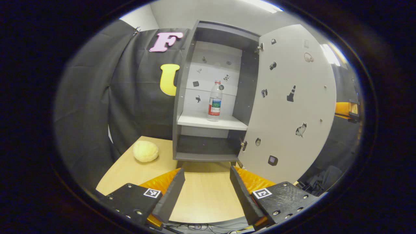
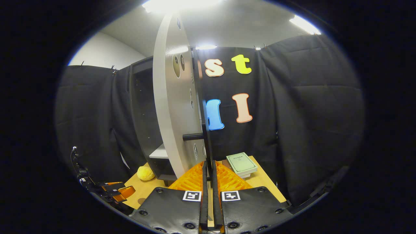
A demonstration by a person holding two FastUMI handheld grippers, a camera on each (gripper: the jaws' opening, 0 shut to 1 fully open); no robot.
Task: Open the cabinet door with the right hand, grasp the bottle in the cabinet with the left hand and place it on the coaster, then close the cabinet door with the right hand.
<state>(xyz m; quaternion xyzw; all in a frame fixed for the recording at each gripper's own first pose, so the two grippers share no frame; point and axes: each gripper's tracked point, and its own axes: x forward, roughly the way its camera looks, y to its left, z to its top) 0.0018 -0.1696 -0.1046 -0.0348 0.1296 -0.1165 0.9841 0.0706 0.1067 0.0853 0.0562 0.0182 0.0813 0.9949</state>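
A: Report the left gripper (image 1: 207, 191).

B: Its jaws stand spread wide with nothing between them, hovering over the wooden table (image 1: 204, 198) in front of the cabinet (image 1: 190, 97). The bare tabletop shows in the gap between the fingers.

A: Location of the bottle (image 1: 215, 101)?

B: Upright on the pale shelf (image 1: 211, 122) inside the cabinet, toward the right half of the compartment, with free shelf to its left and a narrower strip between it and the right wall. It touches neither wall. The shelf's front edge lies just ahead of its base.

A: The cabinet door (image 1: 292, 107)?

B: Swung open to the right, hinged at the cabinet's right wall. The opening is unobstructed from the left wall to the hinge side. A lower compartment under the shelf is dark.

A: Right gripper (image 2: 208, 182)?

B: Its fingers are drawn nearly together, a thin slit between them, lined up with the door's outer edge. Whether they pinch that edge cannot be told. The door handle (image 2: 193, 136), a dark bar, sticks out above the fingertips.

A: Other items on the table?

B: A round yellow object (image 1: 145, 151) sits left of the cabinet, well apart from the left gripper. A green book (image 2: 241, 163) lies on the table's right side, beyond the door.
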